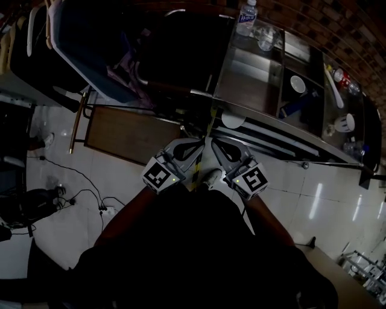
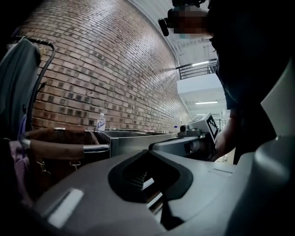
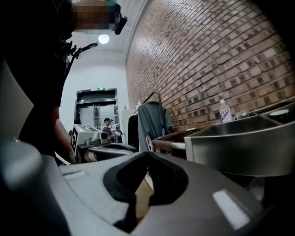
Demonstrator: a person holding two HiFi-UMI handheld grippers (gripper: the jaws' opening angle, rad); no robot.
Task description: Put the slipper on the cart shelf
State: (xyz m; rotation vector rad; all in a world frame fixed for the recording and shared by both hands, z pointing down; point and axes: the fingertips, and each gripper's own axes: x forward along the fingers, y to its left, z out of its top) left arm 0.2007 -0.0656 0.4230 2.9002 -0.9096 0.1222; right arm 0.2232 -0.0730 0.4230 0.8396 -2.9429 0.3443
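Note:
I make out no slipper for certain. A pale shoe-like shape (image 1: pixel 212 177) lies on the floor between the two marker cubes; I cannot tell whether it is the slipper or the person's foot. My left gripper (image 1: pixel 194 143) and right gripper (image 1: pixel 217 145) are held side by side, close to the body, and point at the near edge of the steel cart (image 1: pixel 253 78). Both pairs of jaws meet at the tips with nothing between them, as seen on the left gripper (image 2: pixel 150 151) and on the right gripper (image 3: pixel 148 152). The cart's tray (image 3: pixel 239 143) rises just beyond the right jaws.
A water bottle (image 1: pixel 246 17), bowls (image 1: pixel 298 83) and small items sit in the cart's trays. A brown board (image 1: pixel 129 136) lies low at the left, with hanging clothes (image 1: pixel 90 54) behind it. Cables (image 1: pixel 78 193) trail on the tiled floor. A brick wall (image 2: pixel 106 69) backs the cart.

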